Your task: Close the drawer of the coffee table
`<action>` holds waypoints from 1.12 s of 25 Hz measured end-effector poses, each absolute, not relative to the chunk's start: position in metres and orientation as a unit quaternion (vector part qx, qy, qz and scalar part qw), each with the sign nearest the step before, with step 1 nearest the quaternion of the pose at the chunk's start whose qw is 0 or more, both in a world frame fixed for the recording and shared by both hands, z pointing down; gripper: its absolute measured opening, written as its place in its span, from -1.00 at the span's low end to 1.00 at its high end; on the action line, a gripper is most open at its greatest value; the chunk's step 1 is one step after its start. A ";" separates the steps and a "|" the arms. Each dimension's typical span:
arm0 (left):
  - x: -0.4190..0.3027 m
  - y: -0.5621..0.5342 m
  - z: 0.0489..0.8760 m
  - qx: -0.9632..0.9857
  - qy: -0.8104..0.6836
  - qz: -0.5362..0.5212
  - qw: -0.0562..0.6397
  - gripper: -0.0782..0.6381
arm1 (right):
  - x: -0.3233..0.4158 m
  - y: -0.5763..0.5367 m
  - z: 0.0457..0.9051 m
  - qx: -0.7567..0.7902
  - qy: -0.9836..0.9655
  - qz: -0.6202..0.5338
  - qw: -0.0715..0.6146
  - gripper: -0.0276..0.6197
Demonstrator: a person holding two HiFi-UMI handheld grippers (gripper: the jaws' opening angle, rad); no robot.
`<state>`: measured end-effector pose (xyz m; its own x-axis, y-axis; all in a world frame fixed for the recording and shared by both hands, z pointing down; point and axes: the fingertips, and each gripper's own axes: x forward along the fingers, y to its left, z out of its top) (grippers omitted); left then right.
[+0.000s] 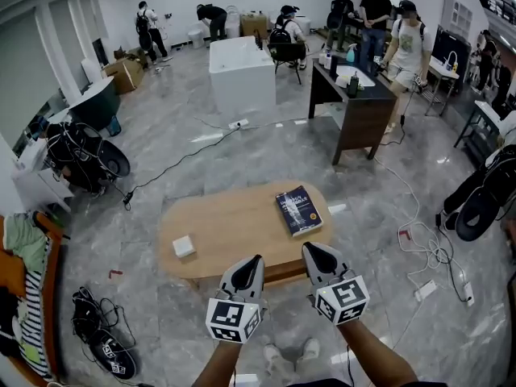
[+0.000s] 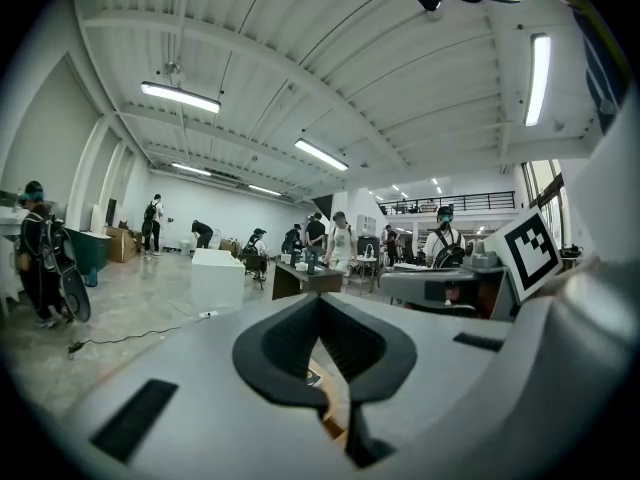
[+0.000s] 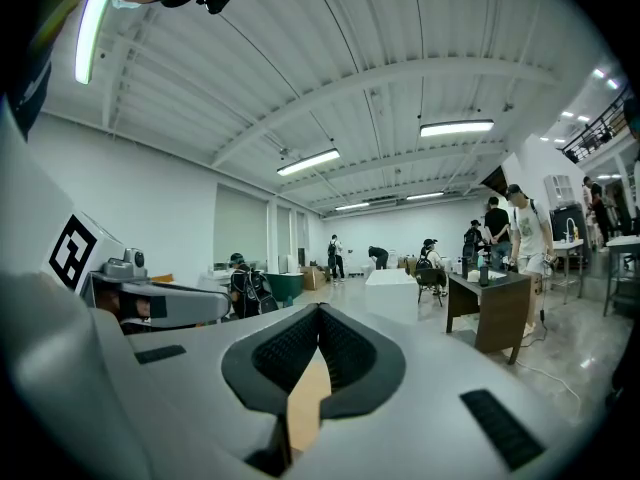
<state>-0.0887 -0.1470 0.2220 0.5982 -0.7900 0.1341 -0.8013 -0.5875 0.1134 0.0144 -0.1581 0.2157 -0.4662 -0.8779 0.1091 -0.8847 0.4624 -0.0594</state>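
The oval wooden coffee table (image 1: 234,224) stands in the middle of the head view. A dark blue book (image 1: 298,210) and a small white box (image 1: 184,246) lie on it. Under its near edge runs a darker wooden band, the drawer front (image 1: 278,273); whether it stands out I cannot tell. My left gripper (image 1: 256,259) and right gripper (image 1: 310,247) hover side by side over that near edge, both shut and empty. The left gripper (image 2: 320,304) and right gripper (image 3: 319,314) show jaws meeting at the tips, with the hall beyond.
Cables and a power strip (image 1: 425,290) lie on the grey floor at the right. Black shoes and cords (image 1: 101,337) lie at the lower left beside hanging clothes (image 1: 28,272). Farther back stand a dark desk (image 1: 363,111), a white block (image 1: 242,75) and several people.
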 end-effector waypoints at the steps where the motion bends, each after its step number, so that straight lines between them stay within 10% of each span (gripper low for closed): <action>1: -0.086 -0.149 0.227 0.890 -0.446 0.037 0.081 -0.77 | 0.016 -0.160 0.221 0.516 -0.854 0.056 0.034 -0.88; 28: -0.039 -0.192 0.374 0.888 -0.436 0.066 0.131 -0.77 | 0.048 -0.198 0.380 0.504 -0.851 0.108 0.096 -0.88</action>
<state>-0.0393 -0.1919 0.3736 0.6109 -0.7568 0.2325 -0.7917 -0.5852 0.1754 0.0481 -0.1985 0.3800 -0.4724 -0.8379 0.2733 -0.8797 0.4676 -0.0868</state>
